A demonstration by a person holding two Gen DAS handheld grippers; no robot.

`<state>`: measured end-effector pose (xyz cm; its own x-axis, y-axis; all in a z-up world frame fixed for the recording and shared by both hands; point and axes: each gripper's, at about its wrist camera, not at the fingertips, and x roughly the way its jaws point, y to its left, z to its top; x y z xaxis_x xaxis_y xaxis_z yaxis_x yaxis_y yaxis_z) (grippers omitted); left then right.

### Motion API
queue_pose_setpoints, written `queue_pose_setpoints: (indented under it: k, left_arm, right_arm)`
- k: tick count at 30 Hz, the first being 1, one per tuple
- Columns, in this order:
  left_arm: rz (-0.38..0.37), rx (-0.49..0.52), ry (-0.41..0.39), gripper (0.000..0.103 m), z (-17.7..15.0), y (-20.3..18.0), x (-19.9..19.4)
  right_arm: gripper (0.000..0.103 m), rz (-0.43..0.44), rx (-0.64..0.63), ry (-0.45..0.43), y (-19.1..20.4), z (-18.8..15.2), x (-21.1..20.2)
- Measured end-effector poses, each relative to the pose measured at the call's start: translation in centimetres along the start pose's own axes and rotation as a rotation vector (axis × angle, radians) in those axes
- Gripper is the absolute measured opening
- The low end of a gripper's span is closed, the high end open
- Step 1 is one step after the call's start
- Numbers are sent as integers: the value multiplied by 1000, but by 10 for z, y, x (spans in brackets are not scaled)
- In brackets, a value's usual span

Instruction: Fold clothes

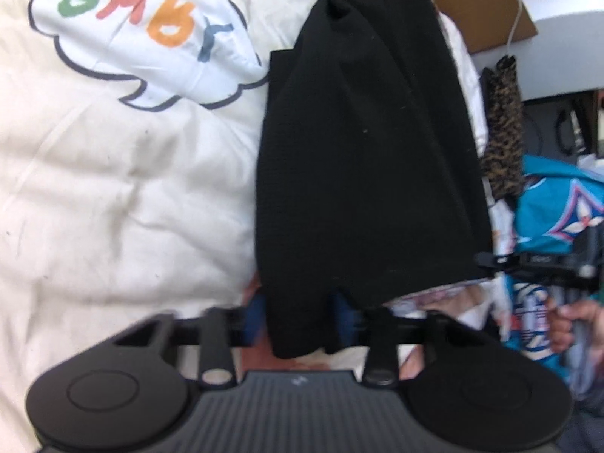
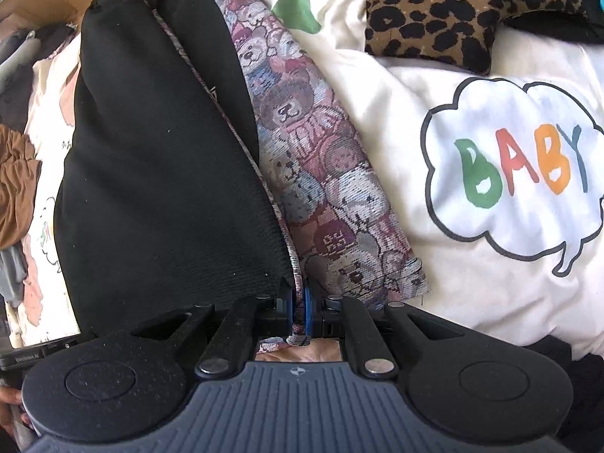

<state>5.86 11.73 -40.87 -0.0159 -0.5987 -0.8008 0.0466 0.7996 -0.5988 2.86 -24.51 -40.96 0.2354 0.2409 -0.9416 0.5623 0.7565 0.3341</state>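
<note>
Right hand-held gripper [image 2: 298, 307] pinches the bear-print garment's [image 2: 309, 158] hem; left's grip unclear.

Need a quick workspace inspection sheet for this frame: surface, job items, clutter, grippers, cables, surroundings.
Surface: cream bedding with a BABY speech-bubble print, wrinkled.
Job's things: black garment with a teddy-bear tapestry side, stretched between the two grippers.
Clutter: leopard-print fabric on the bedding; brown cloth and other clothes piled at the edge.
Grippers: right gripper shut on the garment's edge; left gripper has the black cloth between its fingers, its state cannot be told.
Cables: one white cable across the cardboard.
Surroundings: cardboard behind the bed, a blue patterned item, a person's hand on the right gripper.
</note>
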Motion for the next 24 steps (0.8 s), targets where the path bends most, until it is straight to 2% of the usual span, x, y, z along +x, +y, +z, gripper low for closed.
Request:
queue_pose_setpoints:
  k: [4,9,16,24]
  left_arm:
    - [12,24,5,15,2,-6,-8]
    - [21,38,-27,4,4,-14,-21]
    - [16,76,-60,2,5,-32,-41]
    - [-45,94,-71,1,4,-45,-50]
  right_arm:
    - [4,17,-10,-2,2,-3,-6]
    - [4,31,-14,-26,1,-5,-14]
    - [4,56,-9,-71,-11,2,-28]
    - [4,65,26,-118,-24,-1,-37]
